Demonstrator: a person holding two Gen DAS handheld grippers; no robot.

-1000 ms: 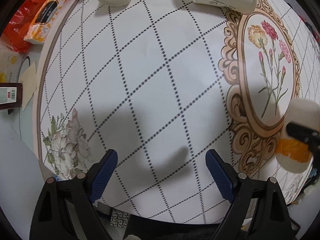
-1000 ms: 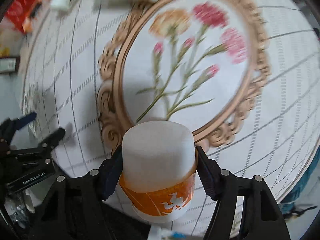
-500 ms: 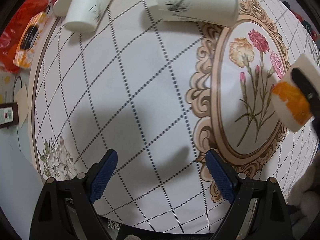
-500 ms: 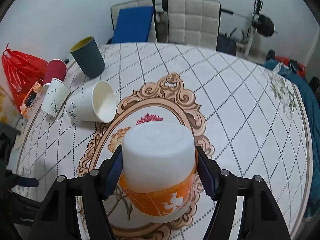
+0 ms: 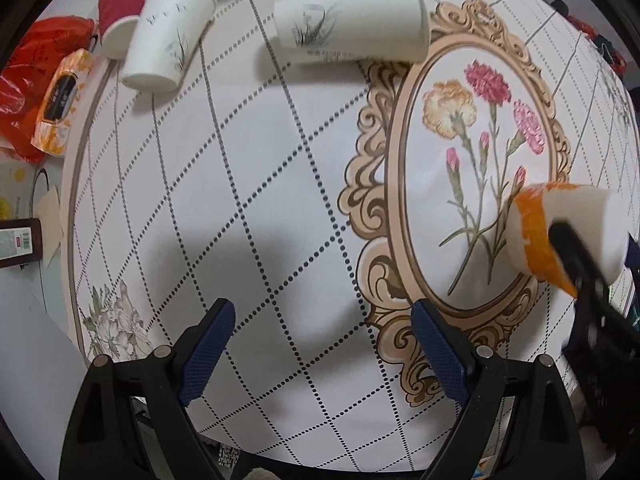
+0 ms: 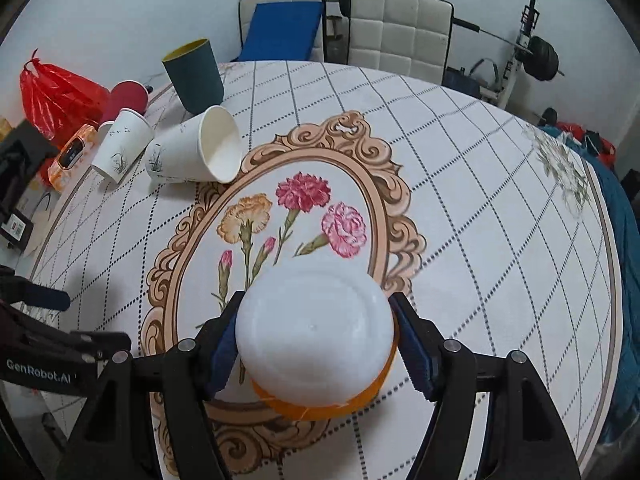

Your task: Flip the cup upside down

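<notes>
My right gripper (image 6: 314, 344) is shut on a white cup with an orange band (image 6: 316, 336). The cup is bottom up, its flat base facing the camera, low over the flower medallion (image 6: 280, 220) of the tablecloth. The left wrist view shows the same cup (image 5: 560, 232) at the right edge, tilted, with the right gripper's black finger across it. My left gripper (image 5: 320, 356) is open and empty above the checked cloth, left of the medallion.
A white paper cup (image 6: 196, 150) lies on its side at the medallion's far left. Another white cup (image 6: 122, 150), a red cup (image 6: 124, 98) and a dark green cup (image 6: 194, 76) stand behind it. A red bag (image 6: 56, 96) and chairs (image 6: 400, 32) lie beyond the table.
The right gripper has swung the cup from facing down at the table to bottom up and lowered it over the medallion. The left gripper has drifted back a little, staying open.
</notes>
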